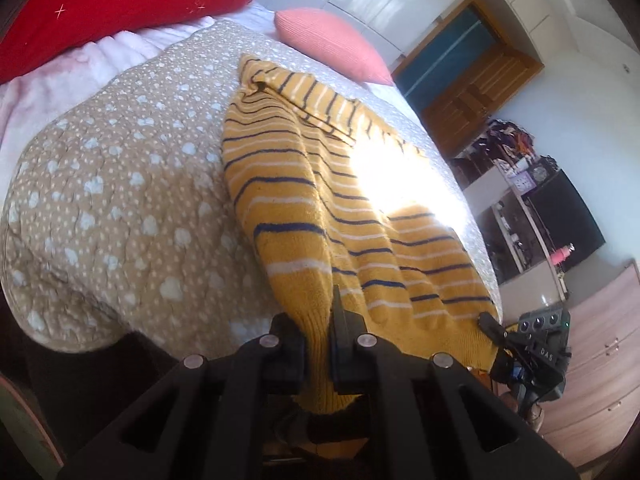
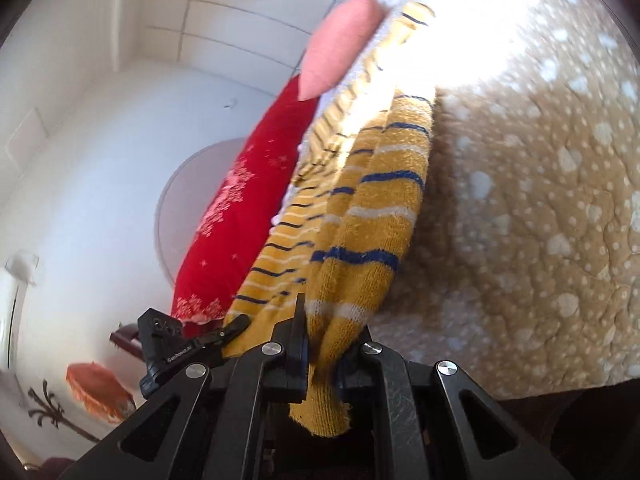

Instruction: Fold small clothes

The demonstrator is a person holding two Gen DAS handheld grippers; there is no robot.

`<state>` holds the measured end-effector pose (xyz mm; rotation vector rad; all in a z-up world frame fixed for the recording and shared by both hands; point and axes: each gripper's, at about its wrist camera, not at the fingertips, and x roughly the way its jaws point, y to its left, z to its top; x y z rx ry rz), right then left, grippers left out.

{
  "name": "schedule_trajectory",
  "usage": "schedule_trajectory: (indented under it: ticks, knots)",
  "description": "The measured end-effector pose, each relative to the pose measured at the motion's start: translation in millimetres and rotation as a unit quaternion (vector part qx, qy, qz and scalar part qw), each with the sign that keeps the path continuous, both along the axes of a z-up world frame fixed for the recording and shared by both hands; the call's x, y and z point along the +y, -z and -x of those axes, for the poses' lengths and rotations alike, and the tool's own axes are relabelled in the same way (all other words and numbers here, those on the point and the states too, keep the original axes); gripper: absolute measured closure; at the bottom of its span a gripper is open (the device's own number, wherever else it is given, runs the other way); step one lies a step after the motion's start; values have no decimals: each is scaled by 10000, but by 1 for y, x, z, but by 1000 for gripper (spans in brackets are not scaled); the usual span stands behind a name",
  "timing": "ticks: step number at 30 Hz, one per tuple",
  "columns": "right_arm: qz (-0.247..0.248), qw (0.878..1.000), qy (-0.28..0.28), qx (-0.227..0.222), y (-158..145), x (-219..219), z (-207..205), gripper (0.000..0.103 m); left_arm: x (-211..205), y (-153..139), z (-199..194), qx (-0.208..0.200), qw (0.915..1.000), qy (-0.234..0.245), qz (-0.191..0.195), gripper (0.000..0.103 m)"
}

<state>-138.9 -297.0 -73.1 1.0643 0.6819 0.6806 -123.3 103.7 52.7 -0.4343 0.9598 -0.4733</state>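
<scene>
A yellow knitted sweater (image 1: 320, 184) with navy and white stripes lies stretched along the bed, its far end near the pillows. My left gripper (image 1: 318, 336) is shut on one corner of its ribbed hem at the bed's near edge. My right gripper (image 2: 324, 344) is shut on the other hem corner of the sweater (image 2: 360, 240); it also shows in the left wrist view (image 1: 490, 326) at the right. The hem is lifted slightly between them. The left gripper shows in the right wrist view (image 2: 236, 330) at the left.
The bed has a tan quilt (image 1: 112, 184) with white hearts. A red pillow (image 1: 112, 4) and a pink pillow (image 1: 332, 44) lie at the head. A wooden dresser (image 1: 600, 360) and cluttered shelves (image 1: 528, 208) stand to the right of the bed.
</scene>
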Motion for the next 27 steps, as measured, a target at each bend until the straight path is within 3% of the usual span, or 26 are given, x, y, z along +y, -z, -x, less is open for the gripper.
schedule_trajectory:
  ticks: [3, 7, 12, 20, 24, 27]
  knots:
    - [-15, 10000, -53, 8, 0, 4, 12, 93, -4, 11, 13, 118, 9998, 26, -128, 95]
    - [111, 9993, -81, 355, 17, 5, 15, 93, 3, 20, 3, 297, 9992, -74, -272, 95]
    - [240, 9996, -52, 124, -11, -7, -6, 92, 9, -8, -31, -115, 9994, -86, -311, 95]
    - [879, 9945, 95, -565, -83, -11, -94, 92, -25, -53, -139, -631, 9941, -85, -877, 95]
    - [1169, 9916, 216, -517, -103, -12, -161, 92, -42, -53, -213, -422, 9944, -223, -941, 95]
    - [1332, 9901, 369, -246, -101, -14, -211, 92, -53, -38, -262, -159, 9946, -321, -979, 95]
